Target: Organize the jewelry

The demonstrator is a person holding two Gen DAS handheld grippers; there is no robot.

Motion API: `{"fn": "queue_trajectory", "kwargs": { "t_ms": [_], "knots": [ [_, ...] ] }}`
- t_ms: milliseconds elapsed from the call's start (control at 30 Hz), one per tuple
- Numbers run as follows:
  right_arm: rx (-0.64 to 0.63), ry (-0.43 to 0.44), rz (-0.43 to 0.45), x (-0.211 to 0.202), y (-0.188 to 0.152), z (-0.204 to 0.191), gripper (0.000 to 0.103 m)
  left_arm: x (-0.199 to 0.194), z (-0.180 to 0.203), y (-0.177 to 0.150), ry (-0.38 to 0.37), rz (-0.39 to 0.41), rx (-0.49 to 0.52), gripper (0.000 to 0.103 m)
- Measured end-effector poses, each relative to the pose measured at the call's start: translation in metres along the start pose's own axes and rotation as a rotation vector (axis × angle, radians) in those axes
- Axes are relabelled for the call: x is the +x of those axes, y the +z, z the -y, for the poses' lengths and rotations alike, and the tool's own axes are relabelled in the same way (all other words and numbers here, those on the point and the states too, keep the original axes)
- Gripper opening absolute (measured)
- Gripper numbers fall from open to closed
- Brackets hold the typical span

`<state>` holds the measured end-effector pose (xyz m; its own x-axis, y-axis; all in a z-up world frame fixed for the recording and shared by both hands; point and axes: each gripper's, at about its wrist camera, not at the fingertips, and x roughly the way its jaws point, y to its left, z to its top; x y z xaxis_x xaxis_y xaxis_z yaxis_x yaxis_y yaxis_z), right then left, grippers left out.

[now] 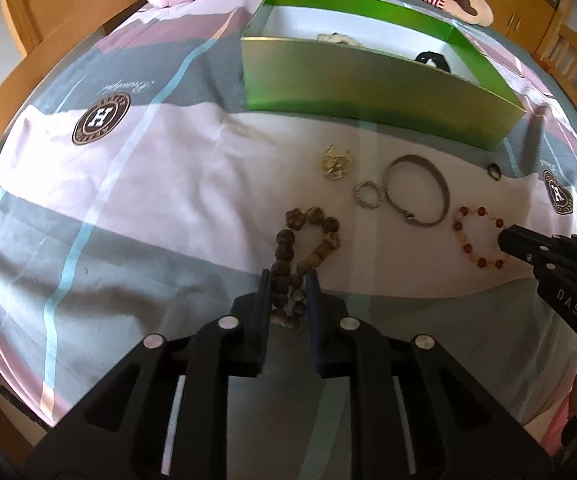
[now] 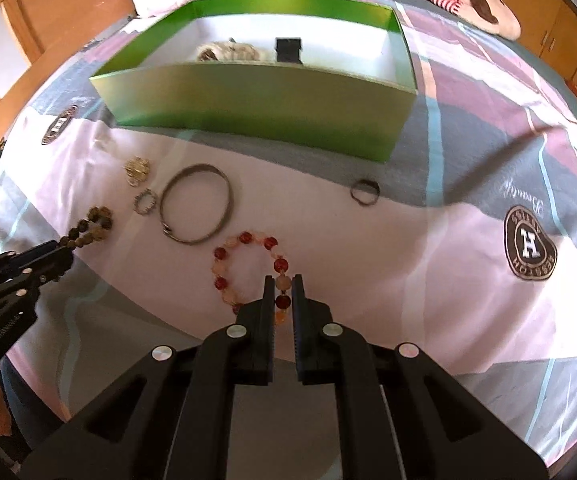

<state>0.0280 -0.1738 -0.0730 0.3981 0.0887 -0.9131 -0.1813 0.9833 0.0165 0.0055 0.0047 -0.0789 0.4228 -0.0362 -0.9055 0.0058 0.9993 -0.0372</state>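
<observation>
So the left gripper (image 1: 288, 280) has its flat black fingers closed around the near end of a chunky brown wooden bead bracelet (image 1: 308, 240), while the right gripper (image 2: 283, 284) is pinching a glossy red and peach bead bracelet (image 2: 248, 268), both lying on a soft pink and grey bedsheet (image 2: 408, 260). Between them sit a thin metal bangle (image 2: 196, 208), a small sparkly ring (image 2: 145, 201) and a lumpy gold piece (image 2: 138, 169), with a dark ring (image 2: 364, 192) off to the right. Further back there's a shiny green cardboard box (image 2: 264, 108) with a white inside, holding a pale tangled bundle (image 2: 228, 52) and a small black item (image 2: 287, 50).
</observation>
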Motion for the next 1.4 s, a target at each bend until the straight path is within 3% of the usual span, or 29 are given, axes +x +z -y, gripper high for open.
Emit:
{"fn": "queue_trajectory", "kwargs": {
  "t_ms": [267, 333, 467, 500, 600, 633, 767, 900, 1000, 1133, 1167, 1233, 1300, 1400],
  "knots": [
    [0.003, -0.006, -0.007, 0.002, 0.001, -0.002, 0.009, 0.002, -0.006, -0.001, -0.002, 0.000, -0.021, 0.024],
    [0.006, -0.006, -0.002, 0.001, 0.002, -0.001, 0.009, -0.001, -0.008, 0.001, -0.003, 0.011, -0.027, 0.040],
    [0.027, -0.011, 0.008, -0.004, 0.006, 0.004, 0.009, -0.001, -0.010, 0.001, 0.001, 0.011, -0.035, 0.042],
    [0.029, -0.012, 0.008, -0.005, 0.007, 0.005, 0.012, 0.000, -0.010, 0.001, 0.000, 0.009, -0.037, 0.043],
    [0.026, -0.013, 0.004, -0.005, 0.007, 0.005, 0.040, 0.001, -0.011, 0.002, -0.006, 0.004, -0.048, 0.055],
    [0.023, -0.013, 0.005, -0.005, 0.006, 0.005, 0.044, 0.002, -0.010, 0.003, -0.006, 0.004, -0.047, 0.056],
    [0.011, -0.006, -0.008, 0.001, 0.003, 0.000, 0.044, 0.004, -0.005, 0.005, -0.010, -0.002, -0.038, 0.057],
    [0.010, 0.001, -0.033, 0.011, -0.001, -0.004, 0.044, 0.009, 0.000, 0.005, -0.019, -0.014, -0.024, 0.067],
    [0.007, 0.002, -0.033, 0.015, -0.002, -0.005, 0.040, 0.016, 0.000, 0.003, -0.020, -0.038, -0.026, 0.067],
    [0.004, 0.011, -0.028, 0.014, -0.002, -0.005, 0.010, 0.019, -0.001, 0.002, -0.019, -0.038, -0.030, 0.067],
    [0.004, 0.012, -0.027, 0.013, -0.002, -0.004, 0.009, 0.018, -0.002, 0.002, -0.018, -0.033, -0.030, 0.065],
    [0.010, 0.017, -0.026, 0.012, -0.001, -0.003, 0.008, 0.018, -0.006, 0.002, 0.000, -0.028, -0.039, 0.042],
    [0.015, 0.014, -0.020, 0.010, -0.002, -0.002, 0.008, 0.016, -0.013, 0.002, -0.002, -0.024, -0.056, 0.028],
    [0.023, 0.008, -0.005, 0.004, -0.002, 0.002, 0.008, 0.012, -0.028, 0.004, -0.012, -0.019, -0.101, 0.023]
  ]
}}
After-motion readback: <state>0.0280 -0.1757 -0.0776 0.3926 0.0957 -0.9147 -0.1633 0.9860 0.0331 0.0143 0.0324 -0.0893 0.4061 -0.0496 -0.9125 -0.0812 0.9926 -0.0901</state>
